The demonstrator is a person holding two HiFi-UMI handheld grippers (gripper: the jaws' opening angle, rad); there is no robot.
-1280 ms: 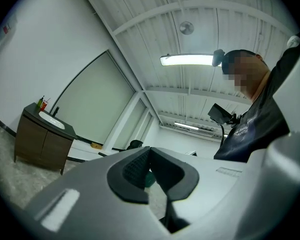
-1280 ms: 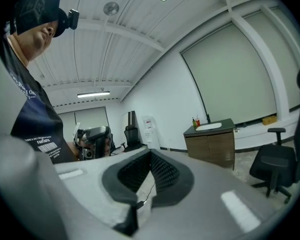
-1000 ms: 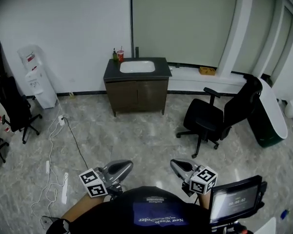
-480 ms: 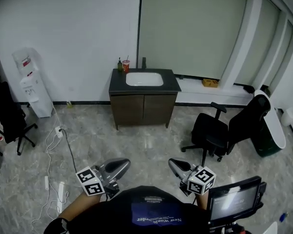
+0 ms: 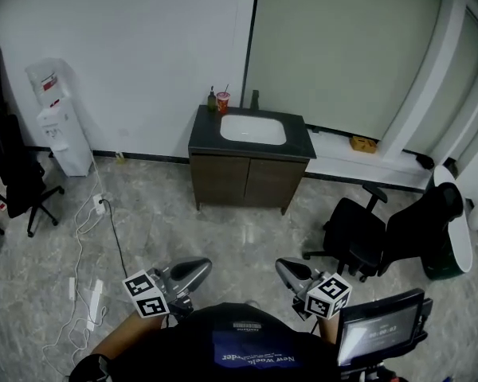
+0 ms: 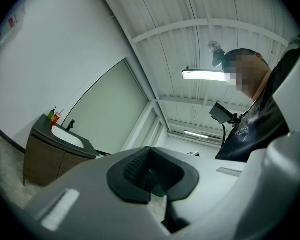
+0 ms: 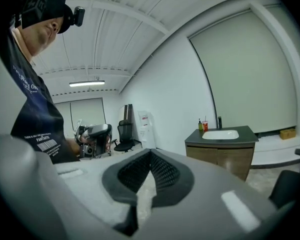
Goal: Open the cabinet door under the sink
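The dark wood cabinet (image 5: pixel 247 183) stands against the far wall under a white sink (image 5: pixel 253 129) in a black top. Its two doors are shut. It also shows small at the left in the left gripper view, cabinet (image 6: pixel 42 161), and at the right in the right gripper view, cabinet (image 7: pixel 225 156). My left gripper (image 5: pixel 193 270) and right gripper (image 5: pixel 287 270) are held close to my body, far short of the cabinet across the marble floor. The left gripper (image 6: pixel 151 151) and the right gripper (image 7: pixel 150 154) each have their jaws together, with nothing in them.
A red cup (image 5: pixel 223 99), a green bottle (image 5: pixel 212 98) and a tap (image 5: pixel 255 99) stand on the counter. A water dispenser (image 5: pixel 62 130) and a black chair (image 5: pixel 16 173) are at the left, another black chair (image 5: pixel 358 233) at the right. Cables (image 5: pixel 88 293) lie on the floor. A screen (image 5: pixel 378 331) is at my right.
The cabinet has grown larger and slid right and down in the head view as I moved toward it. Both grippers stay shut in front of my body.
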